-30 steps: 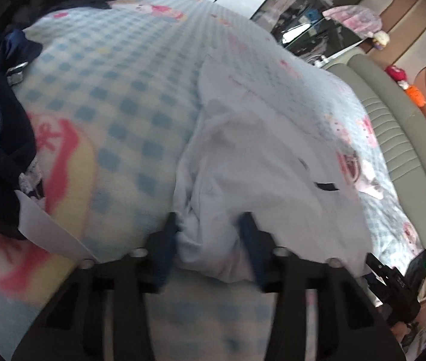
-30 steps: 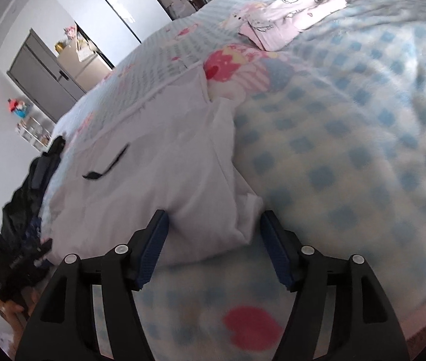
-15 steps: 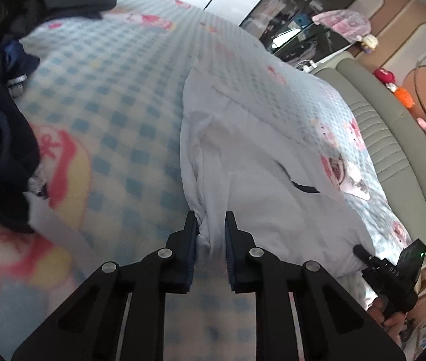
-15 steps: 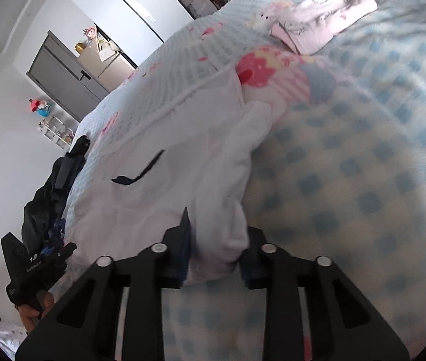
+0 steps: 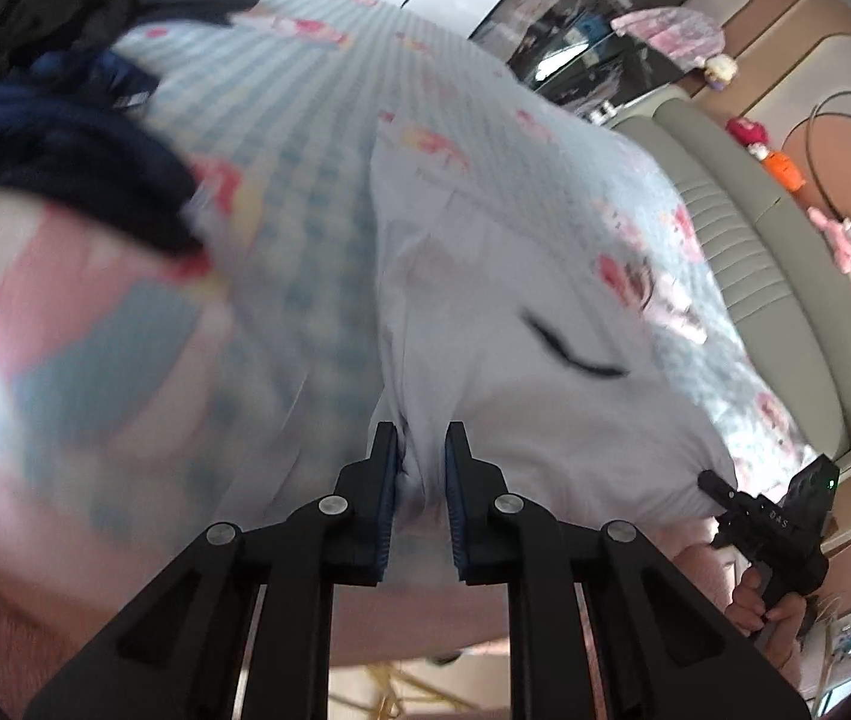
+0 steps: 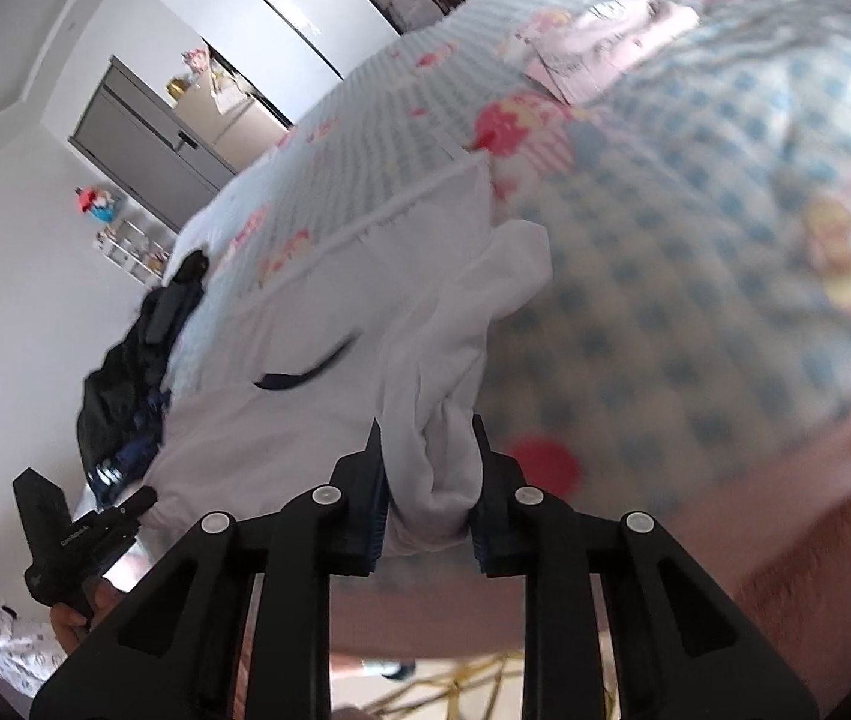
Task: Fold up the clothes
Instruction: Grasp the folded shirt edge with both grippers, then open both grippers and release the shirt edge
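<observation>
In the left wrist view, our left gripper has its 2 fingers drawn in close, with only a narrow gap, and a bunched corner of the white shirt is pinched between the blue pads. The shirt lies spread on the checked bedspread, its body running away from us toward the headboard, and a short dark mark shows on its front. A pile of dark clothes sits to the left, apart from the shirt. Far right, the other gripper holds the opposite near corner. To do this step well, we judge that both corners should rise together and level, so the near edge stays taut and no slack pools in the middle.

In the right wrist view, our right gripper is closed onto a thicker wad of the same shirt, its fingers held a little wider by the bulk of cloth. A loose flap of fabric bulges beyond the grip, so we would watch that it does not tuck under as we carry the edge over. A folded pink garment rests farther up the bed, well apart. We would lay the near edge squarely on the far edge, keeping the cloth off the dark pile.
</observation>
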Tool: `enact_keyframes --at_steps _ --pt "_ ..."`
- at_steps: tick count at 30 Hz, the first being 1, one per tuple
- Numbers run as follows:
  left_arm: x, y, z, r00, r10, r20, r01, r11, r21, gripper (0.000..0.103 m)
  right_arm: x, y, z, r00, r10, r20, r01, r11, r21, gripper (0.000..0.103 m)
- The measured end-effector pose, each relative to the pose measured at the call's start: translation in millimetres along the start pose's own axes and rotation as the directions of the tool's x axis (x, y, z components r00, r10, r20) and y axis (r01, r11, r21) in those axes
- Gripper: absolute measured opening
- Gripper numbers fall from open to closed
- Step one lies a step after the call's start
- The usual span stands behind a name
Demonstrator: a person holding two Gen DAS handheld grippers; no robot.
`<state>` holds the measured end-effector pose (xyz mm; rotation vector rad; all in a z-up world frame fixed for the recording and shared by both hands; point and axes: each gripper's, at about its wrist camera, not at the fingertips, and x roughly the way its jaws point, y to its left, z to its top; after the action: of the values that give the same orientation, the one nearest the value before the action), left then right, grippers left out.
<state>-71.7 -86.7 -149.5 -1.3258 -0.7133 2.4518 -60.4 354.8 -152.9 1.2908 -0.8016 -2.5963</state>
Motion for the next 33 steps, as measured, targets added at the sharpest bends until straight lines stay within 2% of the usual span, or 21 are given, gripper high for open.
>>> enact_keyframes --at_steps 3,6,8,10,11,13,14,16,18,20,23,29,33 --pt "4.6 9.4 -8.7 0.998 0.059 -0.036 -0.06 0.998 -0.014 0.019 4.7 -9.2 -9.1 0.997 -0.071 -0.034 0.071 0.997 -0.007 0.027" --pt "-4.7 7.5 -7.5 0.998 0.068 0.0 -0.068 0.998 -0.007 0.022 -0.8 -17.2 -8.7 0.996 -0.086 -0.023 0.086 0.996 0.022 0.03" --pt "-13.2 4.7 -5.8 0.996 0.082 0.036 -0.083 0.997 0.009 0.026 -8.7 -15.5 -6.8 0.991 -0.135 0.017 0.135 0.991 0.001 0.031" --pt "-19.5 -2.0 -2.3 0.992 0.097 0.085 -0.1 0.994 0.036 0.036 -14.2 -12.4 -5.1 0.979 -0.197 0.056 0.199 0.98 -0.031 0.031" --pt "-19.0 -5.3 1.0 0.992 0.088 0.092 -0.093 0.995 0.046 0.041 -14.7 -11.9 -4.2 0.977 -0.205 0.062 0.207 0.978 -0.037 0.031" --pt "-17.7 -12.1 7.8 0.992 0.073 0.104 -0.08 0.995 0.065 0.044 -14.1 -11.9 -2.3 0.978 -0.199 0.062 0.202 0.979 -0.038 0.031" --pt "-13.0 -16.4 10.9 0.992 0.079 0.102 -0.087 0.993 0.079 0.048 -13.0 -12.4 -2.0 0.979 -0.193 0.057 0.196 0.98 -0.038 0.031" --pt "4.7 -20.9 14.1 0.994 0.089 0.057 -0.095 0.99 0.103 0.051 -7.1 -11.0 -4.3 0.981 -0.188 0.045 0.19 0.981 -0.049 0.031" --pt "19.7 -19.5 9.4 0.994 0.109 0.0 -0.108 0.989 0.101 0.051 -2.3 -10.9 -7.9 0.981 -0.19 0.03 0.191 0.98 -0.06 0.031" --pt "26.9 -22.6 1.9 0.993 0.121 -0.012 -0.119 0.987 0.111 0.05 -2.1 -10.2 -11.8 0.981 -0.194 0.028 0.196 0.979 -0.061 0.031" --pt "26.4 -22.6 -5.8 0.99 0.141 0.005 -0.14 0.981 0.132 0.034 -9.8 -9.8 -12.6 0.978 -0.202 0.046 0.205 0.977 -0.06 0.031" --pt "18.7 -14.6 -8.1 0.988 0.154 -0.001 -0.153 0.981 0.116 0.015 -18.6 -3.0 -6.1 0.97 -0.229 0.088 0.236 0.967 -0.091 0.031" --pt "16.1 -8.1 -14.9 0.99 0.141 -0.016 -0.138 0.986 0.098 0.015 -7.4 3.0 -8.6 0.973 -0.224 0.056 0.229 0.966 -0.118 0.031"
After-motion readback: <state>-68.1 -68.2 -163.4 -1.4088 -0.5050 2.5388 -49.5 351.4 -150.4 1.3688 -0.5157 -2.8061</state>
